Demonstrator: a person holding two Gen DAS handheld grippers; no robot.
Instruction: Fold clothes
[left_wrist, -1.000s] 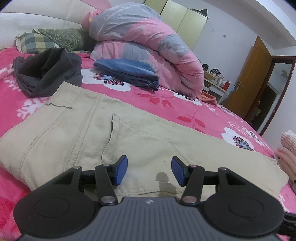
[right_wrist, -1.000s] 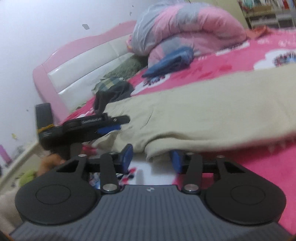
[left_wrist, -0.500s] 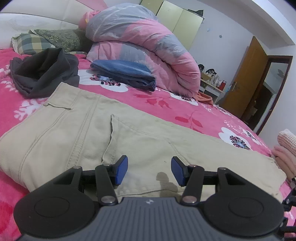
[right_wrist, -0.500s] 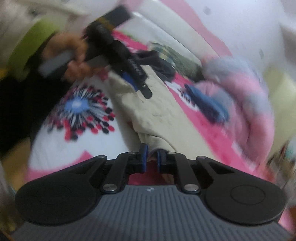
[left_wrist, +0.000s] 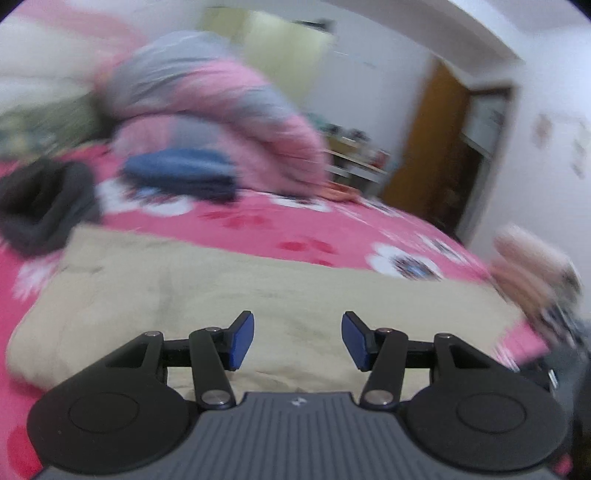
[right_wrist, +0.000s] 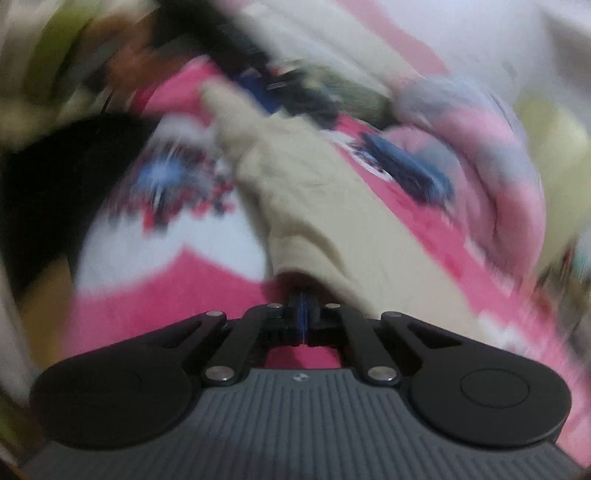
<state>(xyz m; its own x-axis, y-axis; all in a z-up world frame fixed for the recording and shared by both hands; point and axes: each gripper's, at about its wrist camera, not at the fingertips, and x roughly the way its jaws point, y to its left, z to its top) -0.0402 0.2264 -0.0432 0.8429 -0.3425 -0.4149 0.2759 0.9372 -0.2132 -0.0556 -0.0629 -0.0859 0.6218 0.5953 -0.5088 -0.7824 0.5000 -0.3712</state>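
The beige trousers (left_wrist: 229, 295) lie spread across the pink flowered bed (left_wrist: 303, 236), waist end toward the dark grey garment (left_wrist: 40, 206), with a folded blue garment (left_wrist: 181, 177) and a rolled pink-and-grey quilt (left_wrist: 207, 110) further back.

On the left, the left claw (left_wrist: 297, 339) hangs over the middle of the trousers with its blue pads spread and nothing between them; it points forward and slightly down across the cloth, not touching it as far as the blur lets me tell.

On the right, the right claw (right_wrist: 303, 315) has its pads pressed together at the near end of the trousers (right_wrist: 314, 206), which looks like the leg hem; the cloth reaches right up to the tips, so it appears pinched, though the blur hides the contact itself. This claw also tilts downward.

The step in hand looks like the first fold: one end gripped, the other not. Next, the left claw would need to drop and close on an edge so that both can carry the cloth over evenly.
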